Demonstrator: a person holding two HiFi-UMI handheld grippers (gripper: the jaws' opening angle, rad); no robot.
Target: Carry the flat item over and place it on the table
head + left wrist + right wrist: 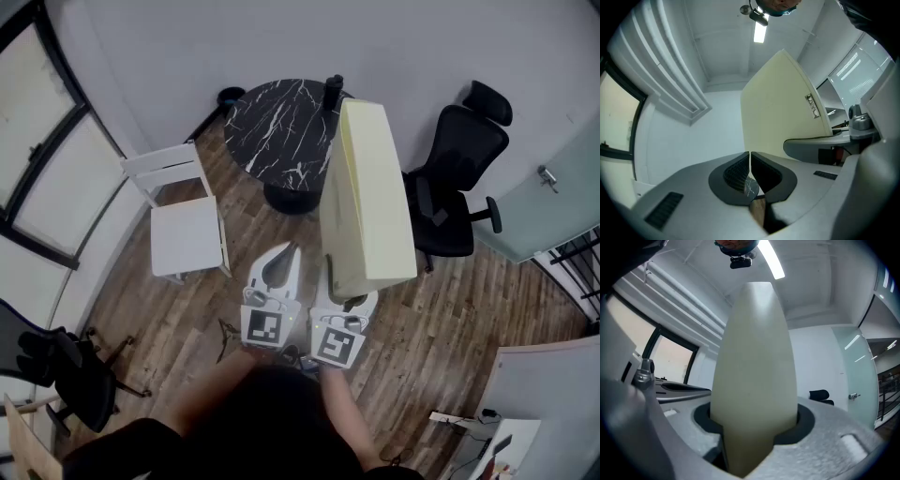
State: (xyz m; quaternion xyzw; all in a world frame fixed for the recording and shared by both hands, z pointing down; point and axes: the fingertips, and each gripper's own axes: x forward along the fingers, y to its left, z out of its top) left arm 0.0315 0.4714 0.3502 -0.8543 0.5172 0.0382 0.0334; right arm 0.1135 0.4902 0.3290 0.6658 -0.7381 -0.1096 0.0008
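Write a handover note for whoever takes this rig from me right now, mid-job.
Right gripper: shut on the near end of the board, which is held in the air and rests on nothing.
Left gripper: shut, empty, beside the right one.
Table: round, black marble, just ahead; a dark cylinder stands at its far edge.
Done: board picked up.
Left: step up to the table, lay the board flat on it, probably clear of the cylinder, then release.

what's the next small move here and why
Probably carry the board forward toward the table: the right gripper clamps its near edge, it stands on edge in the air, and the table lies ahead of it.
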